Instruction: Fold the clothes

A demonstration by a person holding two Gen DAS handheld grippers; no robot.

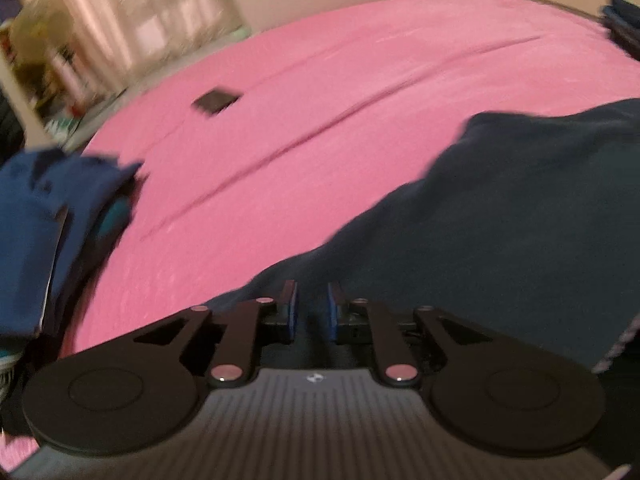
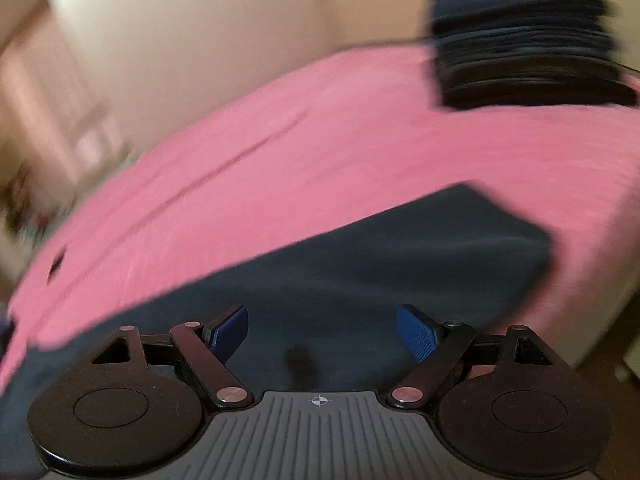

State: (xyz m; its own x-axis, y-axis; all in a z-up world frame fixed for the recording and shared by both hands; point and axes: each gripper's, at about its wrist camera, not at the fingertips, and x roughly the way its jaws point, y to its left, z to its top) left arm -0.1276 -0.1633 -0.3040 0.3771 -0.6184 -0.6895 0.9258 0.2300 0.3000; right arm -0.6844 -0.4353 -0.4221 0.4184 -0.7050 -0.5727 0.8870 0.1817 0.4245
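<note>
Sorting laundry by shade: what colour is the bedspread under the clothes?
Pink bedspread, clearest in the left wrist view.

Dim warm light, motion blur, fisheye warp

Left claw (image 1: 312, 304) nearly closed; right claw (image 2: 322, 334) spread wide.

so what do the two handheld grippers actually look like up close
Both look alike. The left gripper and right gripper each have a grey ribbed body with a small white crosshair mark, flanked by two round black discs. Black linkage arms with silvery pivot pins carry black fingers faced with blue textured pads. No cables, hands or sleeves are clearly visible in either view.
</note>
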